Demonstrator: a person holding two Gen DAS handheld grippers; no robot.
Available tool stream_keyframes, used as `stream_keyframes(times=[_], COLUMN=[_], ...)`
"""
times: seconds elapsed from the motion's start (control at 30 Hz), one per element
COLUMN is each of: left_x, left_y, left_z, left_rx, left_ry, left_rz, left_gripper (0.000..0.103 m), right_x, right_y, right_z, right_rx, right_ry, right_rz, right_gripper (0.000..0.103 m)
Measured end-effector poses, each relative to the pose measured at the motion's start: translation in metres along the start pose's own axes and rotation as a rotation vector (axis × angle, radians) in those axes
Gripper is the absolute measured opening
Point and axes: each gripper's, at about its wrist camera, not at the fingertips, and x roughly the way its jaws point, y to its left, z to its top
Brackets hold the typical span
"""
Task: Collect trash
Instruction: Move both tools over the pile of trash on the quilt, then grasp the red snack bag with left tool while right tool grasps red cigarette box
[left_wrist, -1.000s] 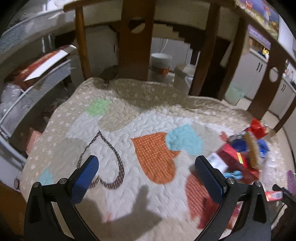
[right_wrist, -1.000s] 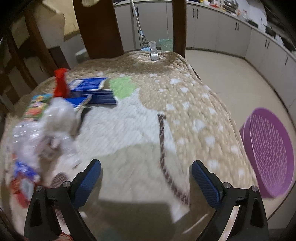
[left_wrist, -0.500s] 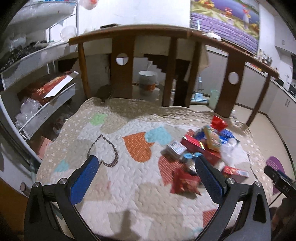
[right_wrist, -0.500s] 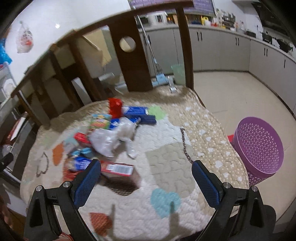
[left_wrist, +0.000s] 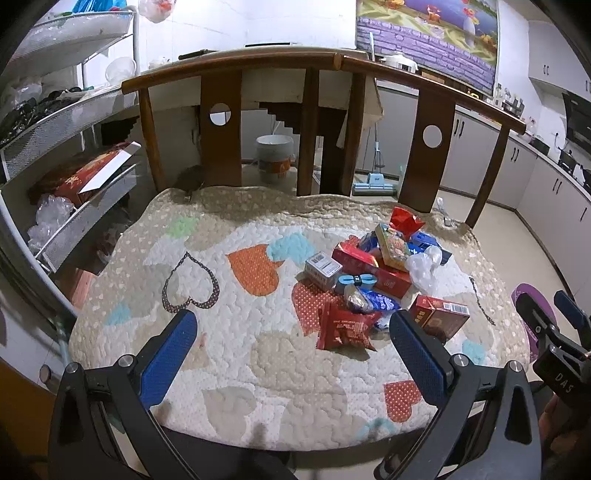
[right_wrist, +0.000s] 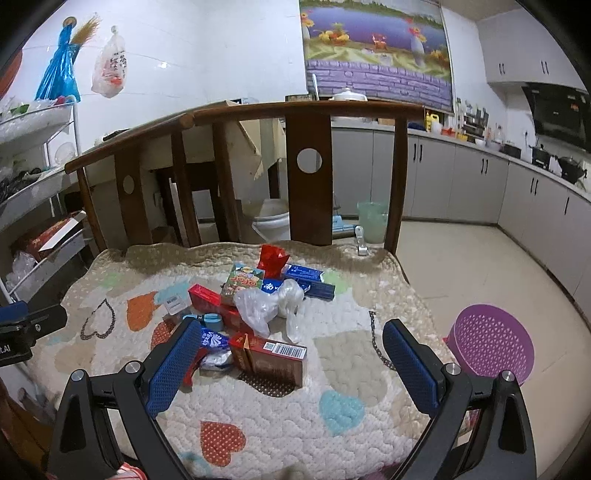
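Grippers sit level above the near edge of the quilted heart-patterned cushion, both pointing toward the wooden backrest. Left gripper has blue-padded fingers spread wide, holding nothing. Right gripper is likewise wide open and empty; its body also appears at the right edge of the left wrist view. Trash pile of red boxes, wrappers and a clear plastic bag lies right of frame centre. Purple perforated plastic basket stands on the floor, lower right.
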Motion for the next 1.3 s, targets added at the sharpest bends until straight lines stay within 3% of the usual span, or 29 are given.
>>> stream_keyframes(times=[0.47, 1.3], left_x=[0.014, 0.049], left_y=[-0.003, 0.01], left_z=[-0.005, -0.013], left_rx=[0.031, 0.011], left_ry=[0.055, 0.143], left_rz=[0.023, 0.019], left_gripper=[0.103, 0.103], right_x=[0.012, 0.035], right_y=[-0.003, -0.012], right_z=[-0.007, -0.022], right_rx=[0.023, 0.06], right_ry=[0.076, 0.166], right_rz=[0.056, 0.076], right_gripper=[0.101, 0.101])
